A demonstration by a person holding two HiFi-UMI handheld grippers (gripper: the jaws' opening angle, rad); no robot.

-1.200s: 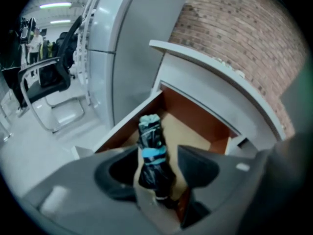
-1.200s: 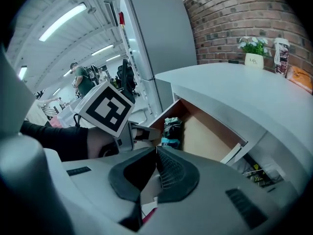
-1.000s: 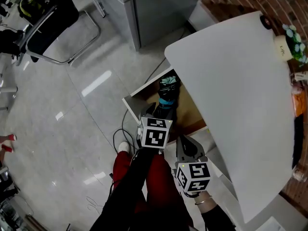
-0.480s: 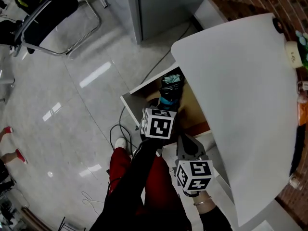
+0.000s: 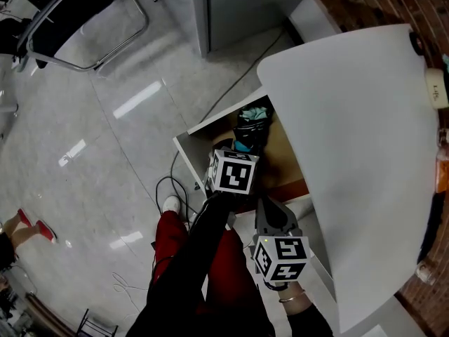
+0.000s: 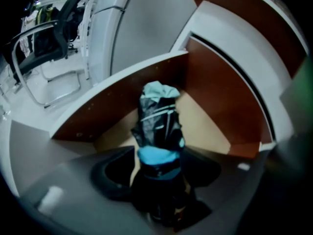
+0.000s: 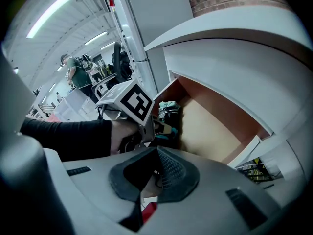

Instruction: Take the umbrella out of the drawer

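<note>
umbrella (image 6: 159, 121) handle end dark, blurred, drawer (image 5: 217, 118) half under tabletop (image 5: 351, 118)

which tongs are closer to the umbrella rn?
Left. The left tongs are clamped on the near end of the umbrella, over the open drawer; the right tongs, shut and empty, sit back outside the drawer front.

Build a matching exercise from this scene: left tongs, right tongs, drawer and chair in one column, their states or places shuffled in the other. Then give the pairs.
Column one:
1. left tongs
2. right tongs
3. drawer
4. chair

Column two:
A. pulled open beneath the white tabletop
B. shut, with nothing between them
C. standing on the tiled floor, away from the drawer
D. shut on the umbrella

Pairs: 1-D, 2-B, 3-A, 4-C.
</note>
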